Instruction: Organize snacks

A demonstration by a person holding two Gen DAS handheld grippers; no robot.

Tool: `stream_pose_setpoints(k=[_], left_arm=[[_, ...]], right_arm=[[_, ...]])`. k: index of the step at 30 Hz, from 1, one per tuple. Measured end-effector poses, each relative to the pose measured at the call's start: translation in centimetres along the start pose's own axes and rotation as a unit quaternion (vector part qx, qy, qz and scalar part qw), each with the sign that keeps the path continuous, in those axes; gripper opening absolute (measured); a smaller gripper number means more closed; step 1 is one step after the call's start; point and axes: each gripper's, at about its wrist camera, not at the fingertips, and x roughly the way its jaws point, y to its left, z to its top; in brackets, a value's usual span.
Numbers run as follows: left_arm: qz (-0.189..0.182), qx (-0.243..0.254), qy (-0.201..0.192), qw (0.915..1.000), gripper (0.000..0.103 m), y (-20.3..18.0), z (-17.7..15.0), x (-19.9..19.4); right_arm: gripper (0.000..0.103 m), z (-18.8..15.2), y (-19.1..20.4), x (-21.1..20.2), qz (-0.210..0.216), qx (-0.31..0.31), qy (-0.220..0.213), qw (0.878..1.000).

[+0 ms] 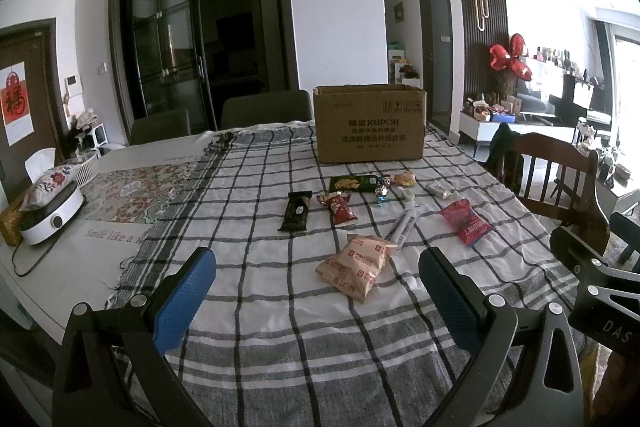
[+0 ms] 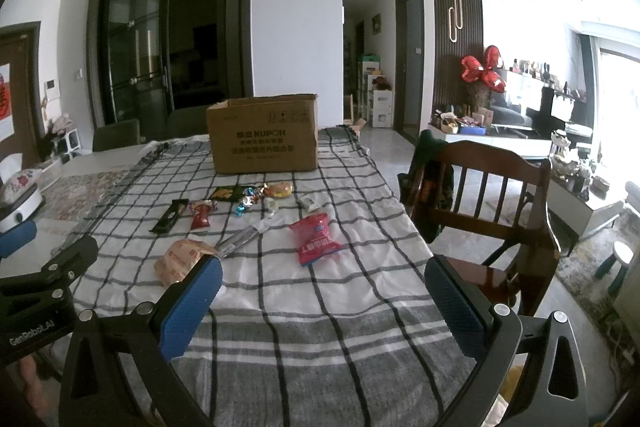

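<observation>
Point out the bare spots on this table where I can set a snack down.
Free: the checked cloth between both open grippers and the tan biscuit bag; also the strip left of the black packet, toward the floral mat. Crowded: the cluster between the cardboard box and the red bag.

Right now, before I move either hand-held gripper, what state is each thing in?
Left hand-held gripper: open, empty.
Right hand-held gripper: open, empty.
Cardboard box: upright, top open.
Beige biscuit bag: lying flat, sealed.
Pink snack bag: lying flat on the checked cloth.
Black bar wrapper: lying flat, outside the box.
</observation>
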Motion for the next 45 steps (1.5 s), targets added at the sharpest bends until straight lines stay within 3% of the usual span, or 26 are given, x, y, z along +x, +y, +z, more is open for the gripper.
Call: stream_pose_setpoints(k=[31, 45], left_arm=[[0.003, 0.001, 0.003, 1.0000, 0.103, 0.2, 0.0, 0.0], [-0.015, 0.044, 0.038, 0.9982, 0.101, -1.2, 0.1, 3.7]], right_arm=[[0.102, 0.2, -0.1, 0.1, 0.002, 0.001, 0.004, 1.000], [0.102, -0.8, 0.4, 3.3, 0.009, -0.006, 0.050, 0.999]])
